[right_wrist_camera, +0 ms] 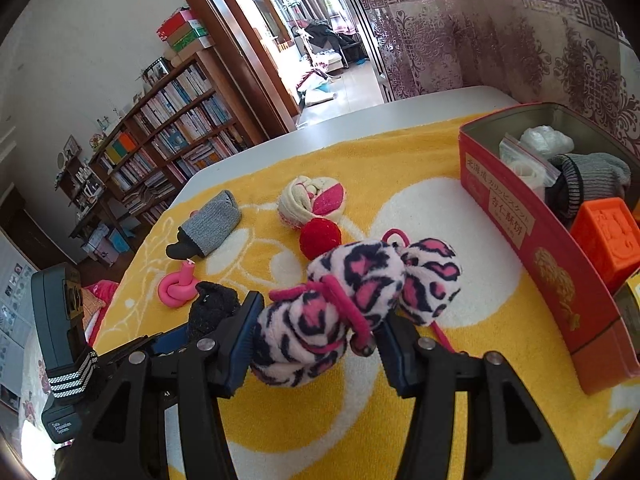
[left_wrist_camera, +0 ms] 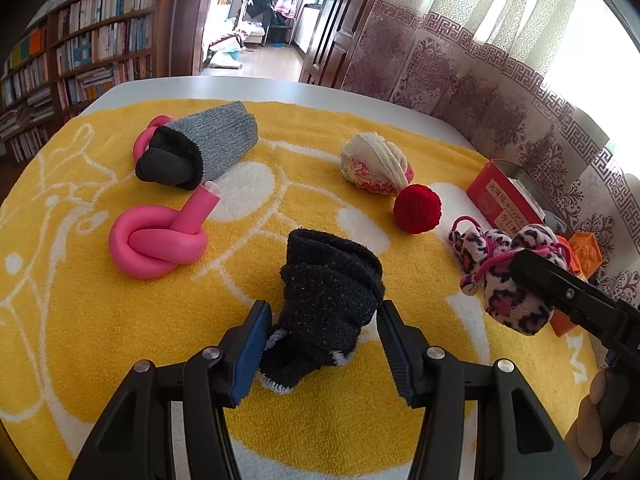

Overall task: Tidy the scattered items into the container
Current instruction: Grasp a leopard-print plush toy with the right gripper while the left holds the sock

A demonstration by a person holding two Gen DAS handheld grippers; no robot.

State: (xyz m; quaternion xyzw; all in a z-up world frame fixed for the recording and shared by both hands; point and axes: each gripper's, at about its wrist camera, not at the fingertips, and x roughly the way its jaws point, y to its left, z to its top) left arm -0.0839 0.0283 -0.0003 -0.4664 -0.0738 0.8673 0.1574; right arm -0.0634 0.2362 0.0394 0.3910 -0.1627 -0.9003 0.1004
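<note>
On the yellow towel, the far left is occupied by a grey sock roll, with a knotted pink foam tube just below it, at about ten o'clock from the left gripper. A rolled black sock is clamped between the left gripper's pads, both of which are seen pressing into the fabric. Further right, at one o'clock from that sock, a cream-and-pink sock ball is set beside a red pompom, the two nearly touching.

To the right again, the leopard-print plush bundle, pink-corded, is pinched by the right gripper; its jaws are closed onto the plush from both sides, and the bundle appears lifted just off the towel.

At the far right, at two o'clock from the right gripper, the red tin container is stood on the towel with its top open. Inside it a grey sock, a clear plastic bag and an orange block are held.
</note>
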